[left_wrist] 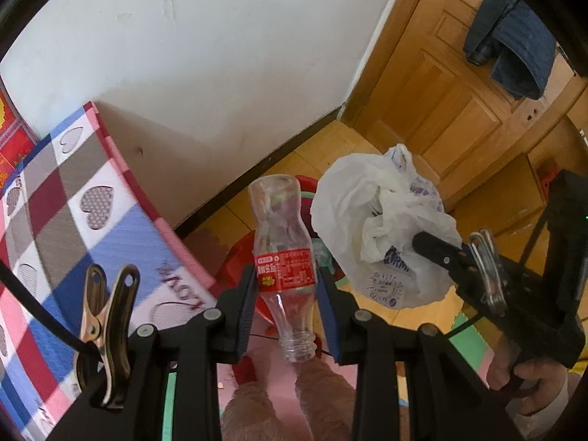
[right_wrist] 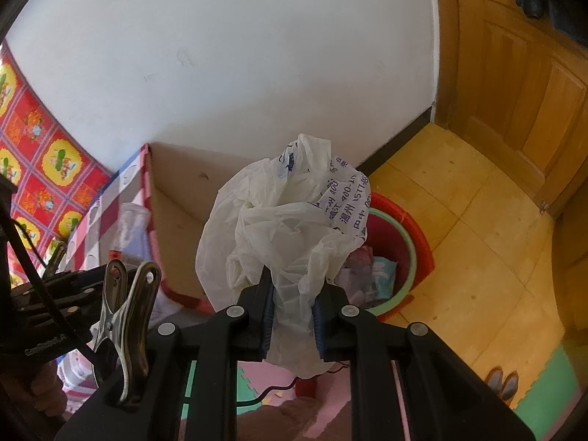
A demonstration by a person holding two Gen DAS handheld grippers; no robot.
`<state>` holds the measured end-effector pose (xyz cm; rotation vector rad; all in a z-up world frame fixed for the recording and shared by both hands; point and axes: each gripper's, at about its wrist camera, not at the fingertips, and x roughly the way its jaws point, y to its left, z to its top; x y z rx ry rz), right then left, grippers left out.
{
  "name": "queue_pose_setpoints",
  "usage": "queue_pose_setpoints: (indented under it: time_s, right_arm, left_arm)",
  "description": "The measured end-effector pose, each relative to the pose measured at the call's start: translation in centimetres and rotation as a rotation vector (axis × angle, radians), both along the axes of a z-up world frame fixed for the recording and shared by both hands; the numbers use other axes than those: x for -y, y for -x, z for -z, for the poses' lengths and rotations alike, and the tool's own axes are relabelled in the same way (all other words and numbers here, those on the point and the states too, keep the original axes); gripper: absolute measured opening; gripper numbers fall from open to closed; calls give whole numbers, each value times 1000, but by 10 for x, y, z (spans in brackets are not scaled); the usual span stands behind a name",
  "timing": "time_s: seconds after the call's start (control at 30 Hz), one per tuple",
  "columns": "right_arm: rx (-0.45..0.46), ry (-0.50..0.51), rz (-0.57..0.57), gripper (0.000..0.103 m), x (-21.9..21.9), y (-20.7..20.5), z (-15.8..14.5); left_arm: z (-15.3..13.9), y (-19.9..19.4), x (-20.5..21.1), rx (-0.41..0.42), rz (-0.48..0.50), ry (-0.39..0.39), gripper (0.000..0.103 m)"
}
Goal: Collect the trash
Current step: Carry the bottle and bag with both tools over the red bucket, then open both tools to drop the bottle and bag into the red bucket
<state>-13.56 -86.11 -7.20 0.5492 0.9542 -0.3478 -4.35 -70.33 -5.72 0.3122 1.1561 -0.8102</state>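
Your left gripper (left_wrist: 286, 286) is clamped on an empty plastic bottle (left_wrist: 283, 253), neck toward you. Your right gripper (right_wrist: 292, 308) pinches a crumpled white plastic bag (right_wrist: 283, 220), with the red bin (right_wrist: 400, 253) just beyond its fingertips.

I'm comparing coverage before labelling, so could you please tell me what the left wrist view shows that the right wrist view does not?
Only the left wrist view shows the left gripper clamped on the bottle's red label, cap end toward the camera.

Only the right wrist view shows inside the red bin, with trash in it, and the right gripper's pads squeezing the bag.

Both show the crumpled white plastic bag, the bin and the heart-patterned bed cover.
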Motion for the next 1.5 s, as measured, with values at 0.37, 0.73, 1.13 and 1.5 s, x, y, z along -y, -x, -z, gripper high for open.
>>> queue_pose_setpoints:
  time_s: [0.37, 0.73, 1.13, 1.5]
  right_arm:
    - [-58, 7, -75, 19, 75, 13, 39]
    - [-152, 71, -167, 19, 109, -5, 97]
    - [-239, 82, -209, 19, 114, -42, 187]
    - [-307, 105, -230, 19, 107, -68, 249]
  left_arm:
    - [39, 21, 64, -39, -69, 6, 33]
    - [122, 12, 113, -98, -67, -12, 33]
    - [228, -19, 141, -170, -81, -20, 33]
    - [298, -43, 146, -212, -97, -56, 33]
